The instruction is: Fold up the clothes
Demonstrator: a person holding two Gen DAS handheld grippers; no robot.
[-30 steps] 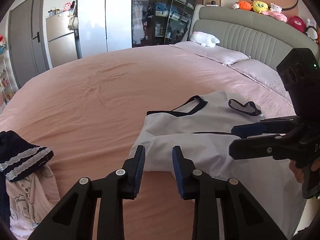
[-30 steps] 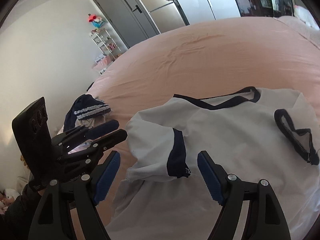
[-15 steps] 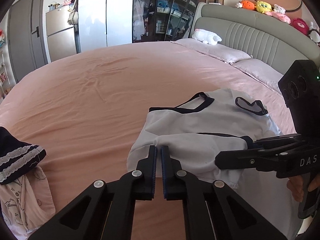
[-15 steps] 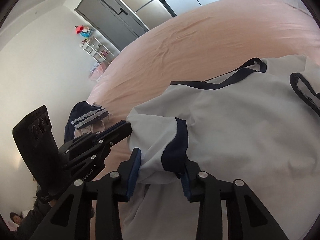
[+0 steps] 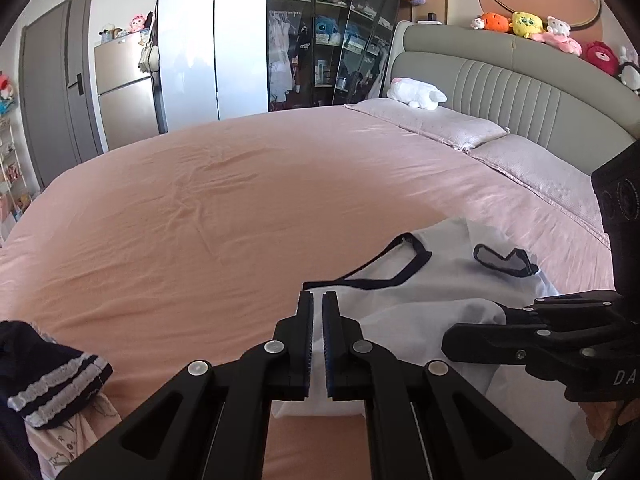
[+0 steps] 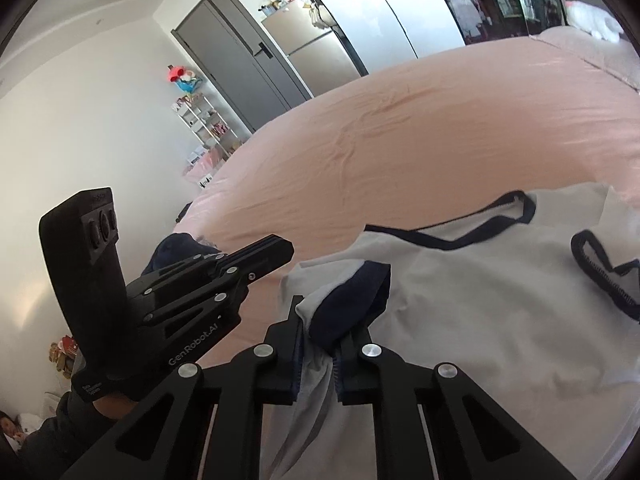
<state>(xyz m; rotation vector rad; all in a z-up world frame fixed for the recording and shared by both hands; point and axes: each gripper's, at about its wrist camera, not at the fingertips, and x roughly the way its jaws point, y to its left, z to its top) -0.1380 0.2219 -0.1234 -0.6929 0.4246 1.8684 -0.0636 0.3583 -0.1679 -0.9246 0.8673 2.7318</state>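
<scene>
A white shirt with navy trim lies on the pink bed, near its front right part; it also shows in the right wrist view. My left gripper is shut on the shirt's left edge, white fabric showing between the blue pads. My right gripper is shut on the folded navy-cuffed sleeve and holds it bunched and lifted. The left gripper appears in the right wrist view, and the right gripper in the left wrist view, both beside the shirt.
A pile of other clothes, navy with striped trim over pale pink, lies at the bed's front left. Pillows and a grey headboard are at the far right. The pink sheet stretches beyond the shirt. A wardrobe and door stand behind.
Both grippers went from open to shut: the left closed on the shirt's edge, the right on the sleeve. Both have since lifted the fabric and moved forward over the shirt.
</scene>
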